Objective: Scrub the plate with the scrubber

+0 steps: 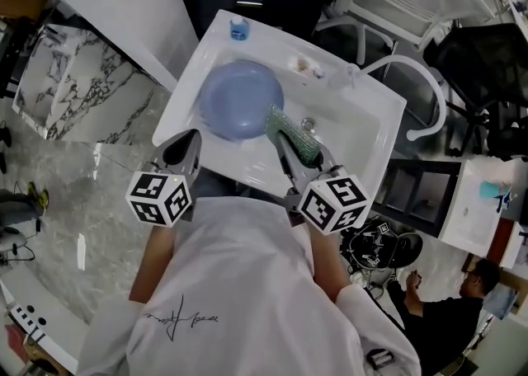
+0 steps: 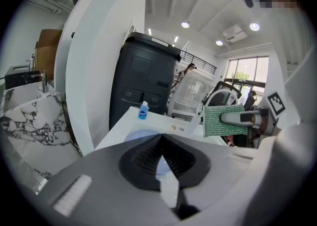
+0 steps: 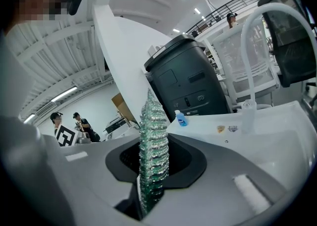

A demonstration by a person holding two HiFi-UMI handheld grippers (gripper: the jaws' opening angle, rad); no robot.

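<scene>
Down in a white sink basin [image 1: 363, 131], the head view shows a round pale blue plate [image 1: 239, 100] lying flat, with a green glittery mesh scrubber [image 1: 289, 125] just beside its right edge. Only the right gripper view shows the right gripper [image 3: 151, 170] clamped on that scrubber, edge-on. Only the left gripper view shows the left gripper [image 2: 161, 145] with its jaws pressed together, empty.

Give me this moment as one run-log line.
left gripper: shut, empty | right gripper: shut on green mesh scrubber | round blue plate: lying in white sink
</scene>
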